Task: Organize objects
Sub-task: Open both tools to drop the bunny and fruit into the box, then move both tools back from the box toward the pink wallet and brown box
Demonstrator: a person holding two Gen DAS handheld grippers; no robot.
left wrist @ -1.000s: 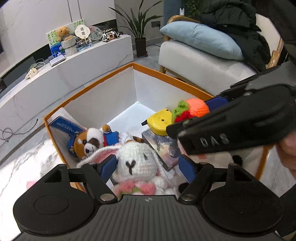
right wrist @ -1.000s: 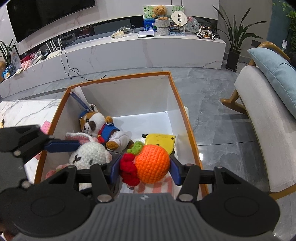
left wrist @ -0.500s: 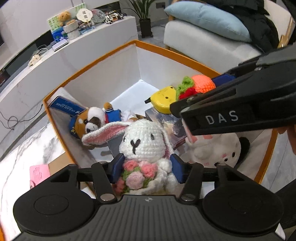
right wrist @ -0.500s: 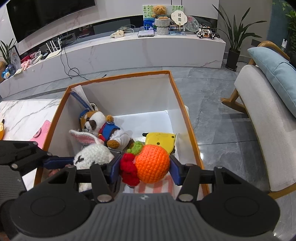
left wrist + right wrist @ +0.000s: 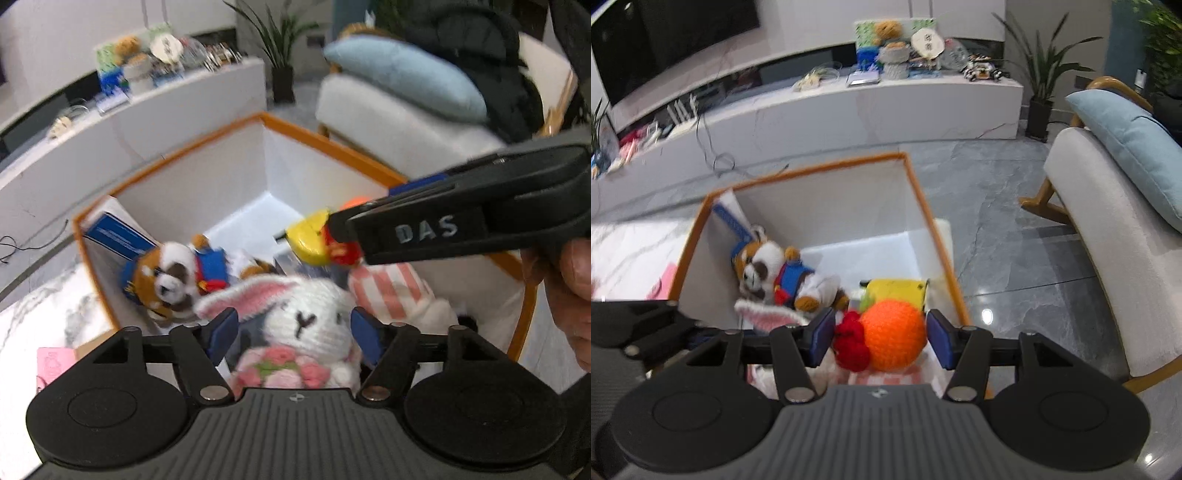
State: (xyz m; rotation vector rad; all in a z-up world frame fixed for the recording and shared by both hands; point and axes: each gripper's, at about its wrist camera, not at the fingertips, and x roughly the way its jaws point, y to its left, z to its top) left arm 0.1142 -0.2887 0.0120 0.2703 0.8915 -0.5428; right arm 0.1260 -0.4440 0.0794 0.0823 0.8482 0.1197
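Presently, your left gripper (image 5: 295, 330) stands over the near end of the orange-rimmed box (image 5: 332, 142) with the crocheted white rabbit (image 5: 306, 325) between its blue pads. The jaws are opening, and neither pad presses the rabbit's head; a gap shows on each side. Whether the rabbit already rests on the box contents beneath it cannot be told from the left wrist view.

Your right gripper (image 5: 881, 334) is narrow and clamped on the crocheted orange toy (image 5: 892, 334), with its red knitted part against the left pad. It hangs over the right near part of the box, above a pink-striped plush (image 5: 388, 291) and just short of the yellow item (image 5: 895, 291).

Handling, as a judgement: both toys are soft yarn, light and compressible, with no risk of breakage. They will deform under the pads, not slip. The orange toy is best held across its round body, as now. The rabbit is best taken at the head or torso, not by the loose pink ear (image 5: 251, 295), which would let it swing.

Pose: both grippers point steeply down into the box, side by side and close. A hand (image 5: 569, 291) shows at the right gripper's grip. Mind the clearance between the two tools.
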